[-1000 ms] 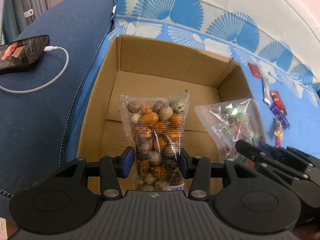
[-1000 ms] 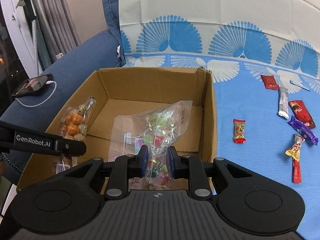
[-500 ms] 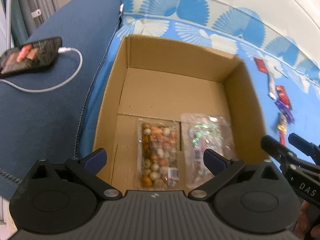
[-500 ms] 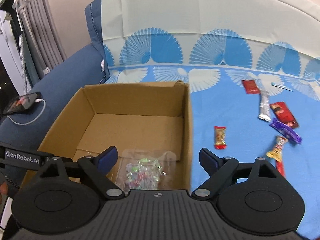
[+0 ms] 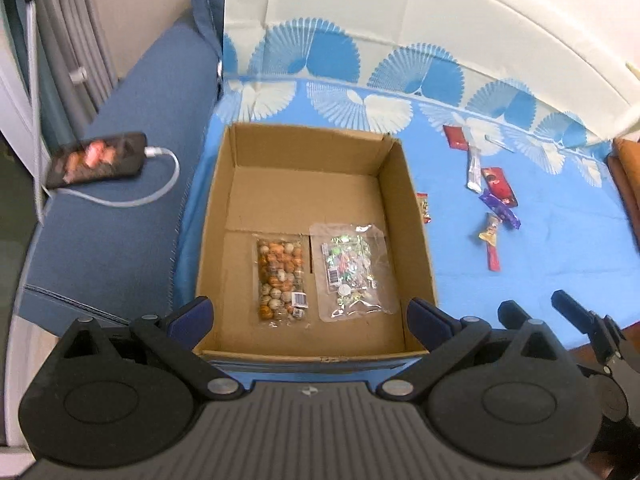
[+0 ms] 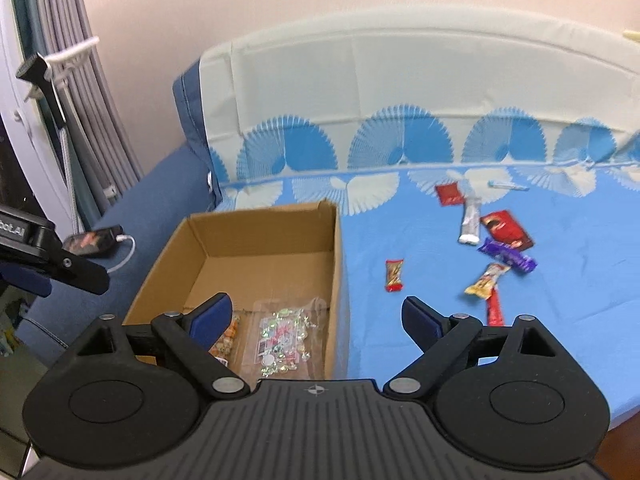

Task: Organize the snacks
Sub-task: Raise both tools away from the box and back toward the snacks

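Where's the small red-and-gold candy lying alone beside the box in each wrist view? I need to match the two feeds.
Left wrist: the small red-and-gold candy lies just right of the cardboard box, partly hidden by its right wall, right of centre.
Right wrist: it lies in full view on the blue sheet, right of the box, near the picture's middle.
Shared landmark: the box's right wall; the candy sits just outside it in both.

Pale pink wall, blue sofa, blue fan-patterned cover, grey curtain
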The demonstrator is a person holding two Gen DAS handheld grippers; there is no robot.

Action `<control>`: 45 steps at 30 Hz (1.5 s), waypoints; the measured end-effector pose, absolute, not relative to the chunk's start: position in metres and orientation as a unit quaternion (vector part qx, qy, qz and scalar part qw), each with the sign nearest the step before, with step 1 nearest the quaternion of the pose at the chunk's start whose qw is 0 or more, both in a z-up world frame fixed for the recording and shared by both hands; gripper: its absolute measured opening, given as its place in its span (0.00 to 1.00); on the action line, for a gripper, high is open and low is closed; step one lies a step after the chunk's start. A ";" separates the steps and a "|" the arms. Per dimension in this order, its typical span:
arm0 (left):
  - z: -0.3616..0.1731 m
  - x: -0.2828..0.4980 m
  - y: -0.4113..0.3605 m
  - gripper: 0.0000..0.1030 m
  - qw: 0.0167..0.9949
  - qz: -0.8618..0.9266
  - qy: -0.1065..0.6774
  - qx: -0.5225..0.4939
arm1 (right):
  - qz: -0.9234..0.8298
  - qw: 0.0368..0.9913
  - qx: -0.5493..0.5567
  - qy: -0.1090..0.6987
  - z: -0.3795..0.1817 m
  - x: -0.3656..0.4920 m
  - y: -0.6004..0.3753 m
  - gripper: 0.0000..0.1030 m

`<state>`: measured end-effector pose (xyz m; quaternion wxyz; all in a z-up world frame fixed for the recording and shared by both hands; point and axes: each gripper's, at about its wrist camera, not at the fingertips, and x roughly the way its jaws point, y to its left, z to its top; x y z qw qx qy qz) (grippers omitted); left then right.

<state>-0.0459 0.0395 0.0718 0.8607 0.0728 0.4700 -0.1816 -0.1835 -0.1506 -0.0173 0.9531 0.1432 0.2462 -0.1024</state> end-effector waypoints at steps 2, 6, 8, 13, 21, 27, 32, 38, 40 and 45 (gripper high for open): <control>0.090 -0.059 0.040 1.00 0.870 -0.184 0.451 0.084 | -0.109 0.955 0.140 0.237 -0.013 -0.196 -0.153 0.90; 0.131 -0.084 0.039 1.00 0.882 -0.192 0.420 0.092 | -0.128 0.957 0.137 0.220 -0.003 -0.219 -0.163 0.90; 0.155 -0.097 0.035 1.00 0.888 -0.197 0.403 0.098 | -0.142 0.958 0.134 0.211 0.003 -0.233 -0.170 0.90; 0.209 -0.137 0.023 1.00 0.908 -0.210 0.340 0.127 | -0.177 0.957 0.122 0.193 0.014 -0.261 -0.187 0.90; 0.257 -0.186 0.006 1.00 0.917 -0.250 0.286 0.126 | -0.212 0.953 0.123 0.179 0.018 -0.286 -0.208 0.91; 0.264 -0.198 -0.001 1.00 0.920 -0.255 0.266 0.130 | -0.217 0.951 0.128 0.180 0.016 -0.292 -0.213 0.91; 0.265 -0.202 -0.007 1.00 0.921 -0.261 0.256 0.135 | -0.219 0.949 0.132 0.182 0.012 -0.292 -0.215 0.91; 0.263 -0.199 -0.012 1.00 0.921 -0.262 0.256 0.135 | -0.222 0.949 0.135 0.181 0.010 -0.293 -0.218 0.91; 0.264 -0.200 -0.014 1.00 0.921 -0.263 0.254 0.136 | -0.224 0.948 0.136 0.182 0.010 -0.293 -0.219 0.91; 0.264 -0.197 -0.016 1.00 0.920 -0.266 0.256 0.132 | -0.229 0.946 0.139 0.182 0.009 -0.294 -0.220 0.91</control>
